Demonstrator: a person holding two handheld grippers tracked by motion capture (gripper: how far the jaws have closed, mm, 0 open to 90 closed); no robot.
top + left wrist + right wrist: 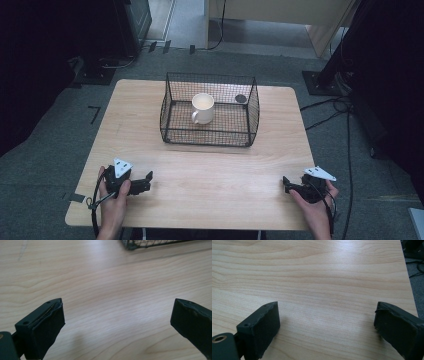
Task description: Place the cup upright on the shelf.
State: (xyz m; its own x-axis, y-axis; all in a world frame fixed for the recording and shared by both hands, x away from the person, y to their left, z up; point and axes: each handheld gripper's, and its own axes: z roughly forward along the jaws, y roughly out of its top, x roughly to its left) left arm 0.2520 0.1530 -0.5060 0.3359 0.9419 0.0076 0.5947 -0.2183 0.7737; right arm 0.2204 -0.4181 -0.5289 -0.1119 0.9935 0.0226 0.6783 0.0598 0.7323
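A black wire basket (172,112) stands on the far middle of the wooden table (210,175). Inside it a white mug (203,108) stands upright, handle toward the front left, and a small dark round object (241,98) lies at the basket's back right. My left gripper (148,182) rests near the front left edge, held by a hand, and is open with only bare wood between its jaws (117,310). At the front right, my right gripper (286,185) is likewise open over bare wood (326,311). Both grippers are well short of the basket.
A corner of the basket (150,243) shows at the top of the left gripper view. Grey carpet with cables (345,107) surrounds the table, and dark stands sit at the back left and right. The table's right edge (409,290) lies close to my right gripper.
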